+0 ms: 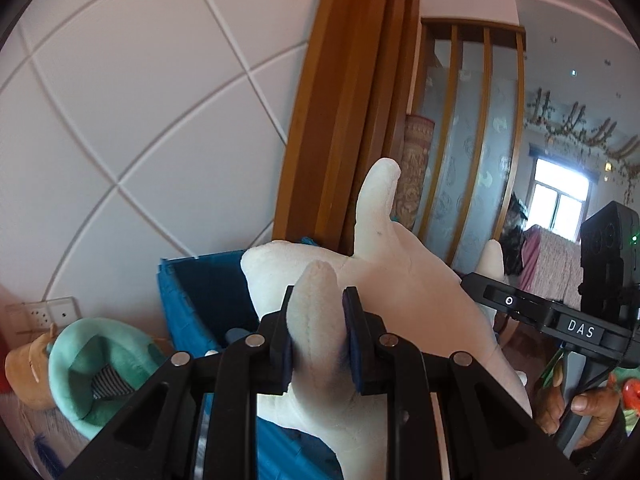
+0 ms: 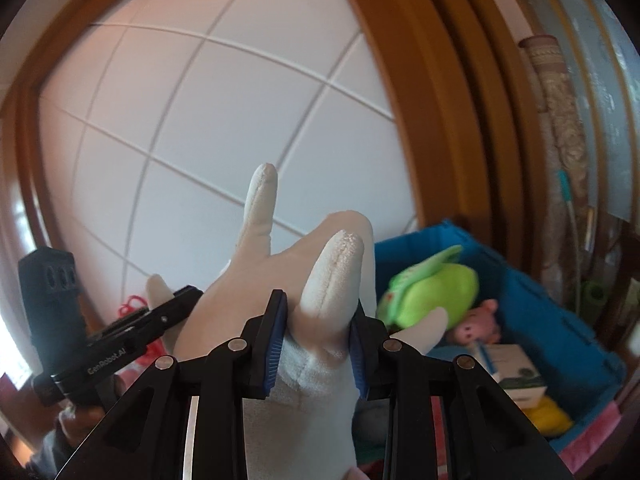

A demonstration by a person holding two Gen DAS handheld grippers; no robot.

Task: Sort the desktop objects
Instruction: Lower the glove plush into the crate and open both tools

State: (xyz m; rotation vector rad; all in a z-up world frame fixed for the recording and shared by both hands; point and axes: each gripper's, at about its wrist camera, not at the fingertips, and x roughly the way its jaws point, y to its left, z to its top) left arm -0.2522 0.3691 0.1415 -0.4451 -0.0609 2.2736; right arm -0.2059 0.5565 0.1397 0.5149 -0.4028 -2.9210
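Nearest the lens in both wrist views: black finger linkages with blue pads. Left gripper (image 1: 318,334) clamped on a rounded fin of the cream-white plush sea animal (image 1: 404,280), pads pressing the fin from both sides. Right gripper (image 2: 318,344) likewise clamped on another fin of the same cream-white plush sea animal (image 2: 248,304). Toy is slung between the two grippers, clear of any surface, one long fin sticking up past the fingertips.

Beyond and right of the right gripper's fingers: blue fabric storage bin (image 2: 560,320), open-topped. Inside it: a lime-green plush toy (image 2: 436,288), a small pink plush figure (image 2: 480,322), a white carton with green print (image 2: 516,374), something yellow (image 2: 548,418) at the near corner, too blurred to name. From the left wrist, a blue fabric bin wall (image 1: 180,300) shows just behind and left of the fingers; whether it is the same bin I cannot tell.

Left of the left fingers, outside the blue wall: a teal plush slipper-shaped toy (image 1: 104,364) and a tan cloth item (image 1: 28,376).

Progress, judged: several soft items already binned; the white plush is mid-carry, not yet lowered in. The teal and tan pieces look unsorted.
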